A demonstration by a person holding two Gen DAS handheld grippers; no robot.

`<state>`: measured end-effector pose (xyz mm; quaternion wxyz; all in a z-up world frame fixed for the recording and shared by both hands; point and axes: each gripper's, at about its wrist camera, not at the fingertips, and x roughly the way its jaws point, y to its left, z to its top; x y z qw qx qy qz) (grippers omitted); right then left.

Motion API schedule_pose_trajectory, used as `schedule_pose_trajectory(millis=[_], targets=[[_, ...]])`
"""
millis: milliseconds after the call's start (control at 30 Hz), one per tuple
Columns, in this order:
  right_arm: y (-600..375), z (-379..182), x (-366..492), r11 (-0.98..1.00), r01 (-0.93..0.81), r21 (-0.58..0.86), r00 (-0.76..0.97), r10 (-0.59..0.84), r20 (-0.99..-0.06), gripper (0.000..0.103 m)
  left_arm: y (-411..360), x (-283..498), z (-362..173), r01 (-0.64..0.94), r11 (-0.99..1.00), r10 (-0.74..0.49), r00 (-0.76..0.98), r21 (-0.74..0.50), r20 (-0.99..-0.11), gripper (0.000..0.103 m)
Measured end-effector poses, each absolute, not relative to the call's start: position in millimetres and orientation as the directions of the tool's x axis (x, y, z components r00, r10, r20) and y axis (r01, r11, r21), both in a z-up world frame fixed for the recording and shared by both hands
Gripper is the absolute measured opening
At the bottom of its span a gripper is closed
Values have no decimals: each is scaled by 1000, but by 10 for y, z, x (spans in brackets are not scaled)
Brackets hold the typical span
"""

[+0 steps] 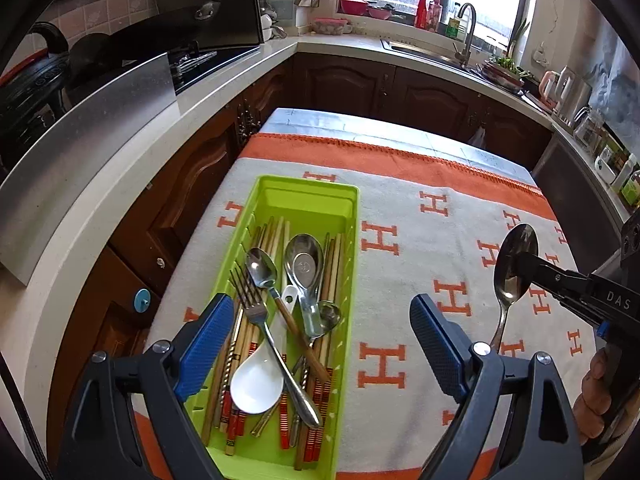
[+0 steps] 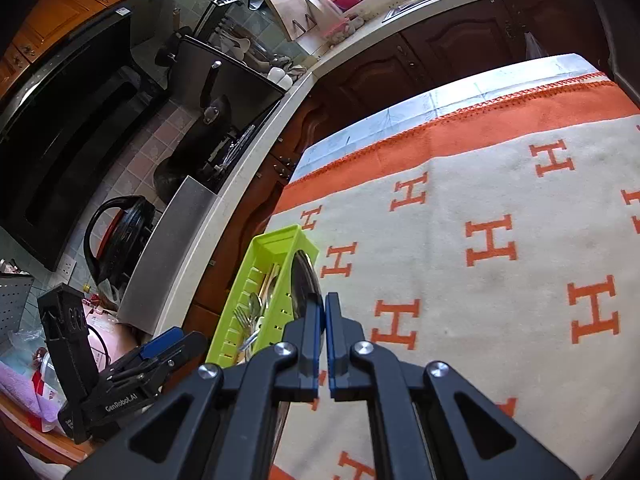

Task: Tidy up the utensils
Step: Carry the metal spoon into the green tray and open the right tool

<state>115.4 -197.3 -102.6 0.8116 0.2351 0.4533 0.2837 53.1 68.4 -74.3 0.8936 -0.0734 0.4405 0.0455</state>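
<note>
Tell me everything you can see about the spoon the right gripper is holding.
The metal spoon is shiny steel, with an oval bowl and a thin handle. The right gripper is shut on the bowl, from the side. The spoon hangs roughly upright, bowl up and handle down, above the H-patterned cloth, right of the green tray. Its handle end is hidden behind the left gripper's finger.

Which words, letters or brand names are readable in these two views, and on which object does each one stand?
"DAS": on the body of the right gripper, which holds a metal spoon.
"GenRobot.AI": on the body of the left gripper.
"H": repeated orange letter on the tablecloth.
Bottle labels by the window: too small to read.
</note>
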Motion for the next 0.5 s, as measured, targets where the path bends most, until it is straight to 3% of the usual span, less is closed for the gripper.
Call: schedule_pose_trajectory(millis=[500], targets=[[-1112,-839,1167,736,-297,608,367,676,-639,2,1465,370,-936,-262,965,131,552,-22,-824,89]])
